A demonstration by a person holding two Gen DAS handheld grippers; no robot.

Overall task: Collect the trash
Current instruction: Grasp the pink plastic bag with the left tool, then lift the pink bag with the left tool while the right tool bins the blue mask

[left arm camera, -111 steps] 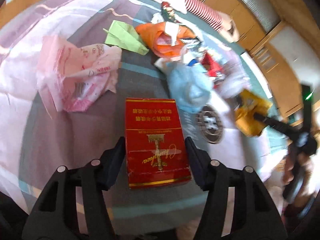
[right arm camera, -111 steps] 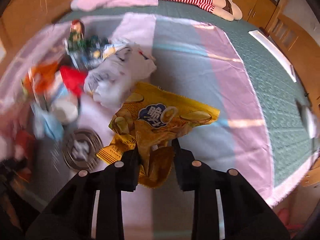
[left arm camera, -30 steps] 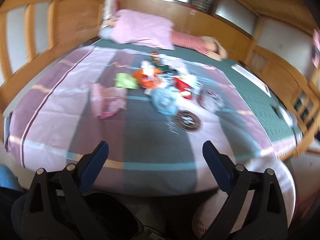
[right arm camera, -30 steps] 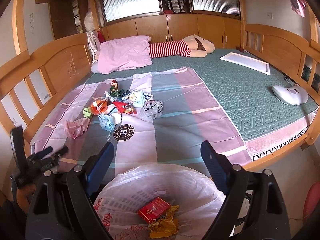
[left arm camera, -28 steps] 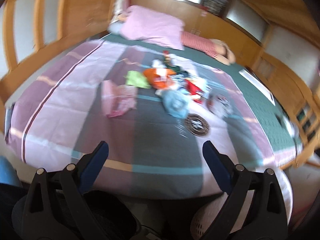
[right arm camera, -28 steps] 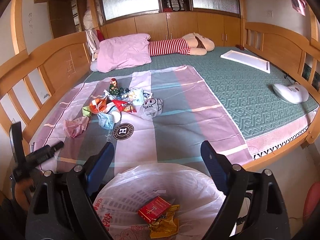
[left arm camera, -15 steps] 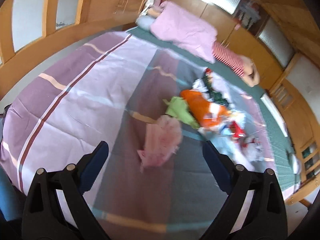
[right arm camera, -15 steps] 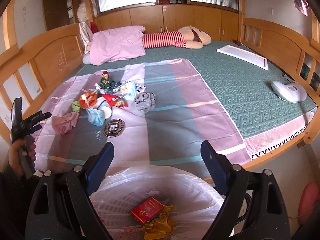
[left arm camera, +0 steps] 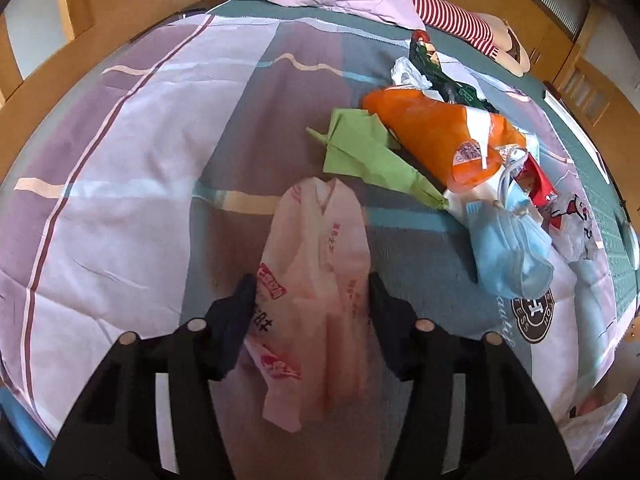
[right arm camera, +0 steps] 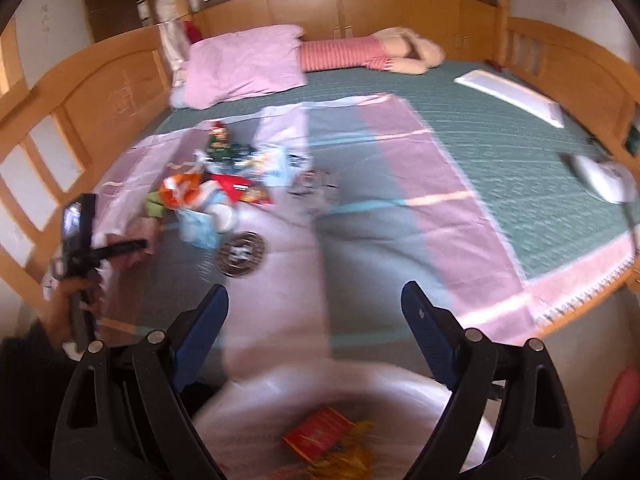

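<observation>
Pink thin plastic with red print: a crumpled bag (left arm camera: 316, 264), surely trash to collect. Lay flat and long on the bed sheet (left arm camera: 120, 160), just on the near side of the green folded paper (left arm camera: 360, 152), its far end almost touching that paper.

Seemed very light, soft and without any stiffness; probably also a little slippery. Would likely fold and bunch under pressure, not resist. Not fragile, so no need for a gentle force. Better to take hold across the middle, where the film was gathered in several layers, and low against the sheet. A loose single edge could slide out.

Left gripper (left arm camera: 310, 292): placed over the near half of the bag, well on the near side of the green paper. Jaws closing, with the bag between them; pads at both edges of the film, but not clearly pinching yet.

Right gripper (right arm camera: 314, 320): far from the green paper, above the white-lined bin (right arm camera: 248, 396). Jaws spread wide, nothing between them. In the bin, a red box (right arm camera: 318, 432) and a yellow wrapper (right arm camera: 344, 460).
</observation>
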